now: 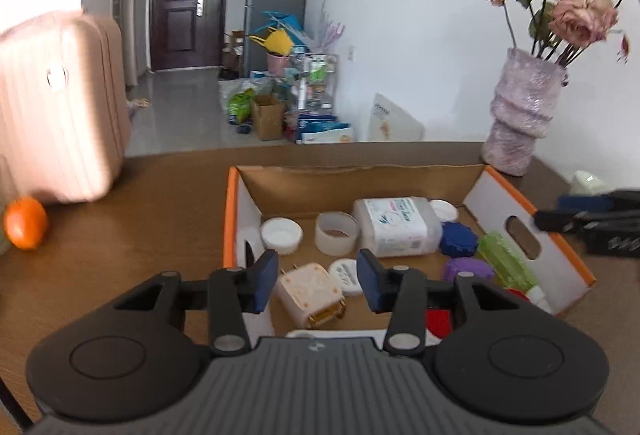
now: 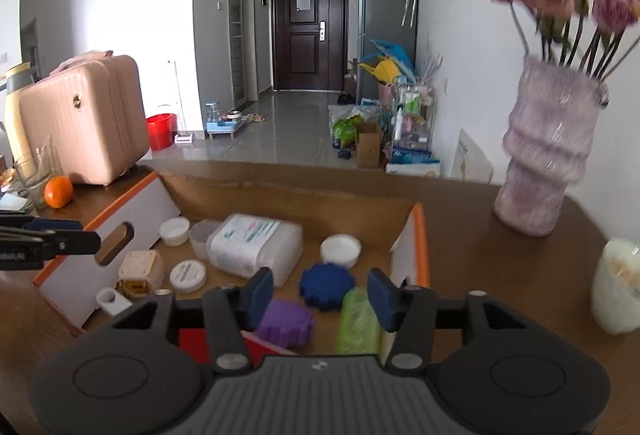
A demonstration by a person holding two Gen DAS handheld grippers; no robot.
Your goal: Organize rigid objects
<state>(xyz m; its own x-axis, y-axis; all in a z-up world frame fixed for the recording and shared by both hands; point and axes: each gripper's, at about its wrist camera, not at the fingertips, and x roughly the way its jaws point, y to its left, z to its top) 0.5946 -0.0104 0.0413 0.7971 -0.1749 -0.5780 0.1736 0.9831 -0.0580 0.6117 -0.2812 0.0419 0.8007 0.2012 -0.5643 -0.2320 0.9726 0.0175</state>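
Note:
An orange-rimmed cardboard box [image 1: 528,203] on the brown table holds rigid items. A white plastic jar [image 1: 394,227] lies on its side, with a tape roll [image 1: 336,233] and a white lid [image 1: 281,234] to its left. A blue gear-shaped lid [image 2: 326,285], a purple one [image 2: 286,323] and a green bottle [image 2: 358,323] lie by the right wall. My left gripper [image 1: 318,285] hangs open over a cream plug adapter [image 1: 310,293], its pads apart from it. My right gripper [image 2: 320,299] is open above the blue and purple lids, holding nothing.
A pink ribbed vase [image 2: 548,151] of dried roses stands at the table's back right, with a white cup [image 2: 618,285] near it. On the left are a pink hard case [image 2: 86,115], an orange [image 2: 59,191] and a glass [image 2: 34,177].

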